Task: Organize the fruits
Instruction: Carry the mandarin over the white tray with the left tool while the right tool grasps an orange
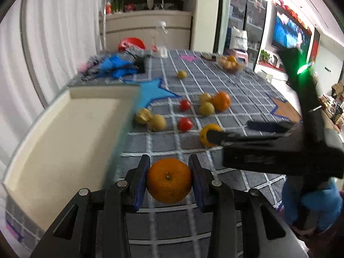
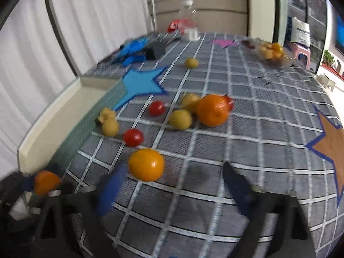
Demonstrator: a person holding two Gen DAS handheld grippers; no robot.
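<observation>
Left tool [image 1: 168, 179] clamped around tangerine [image 1: 168, 180], beside tray [image 1: 64, 133]

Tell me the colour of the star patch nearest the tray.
Bright blue star patch, just past the cream tray; clearest in the right wrist view.

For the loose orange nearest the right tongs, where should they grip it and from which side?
Across its widest middle, coming down from above and the near side. The orange is round, sits free on the tablecloth with clear cloth either side, and the right tongs stand open, not yet around it.
</observation>
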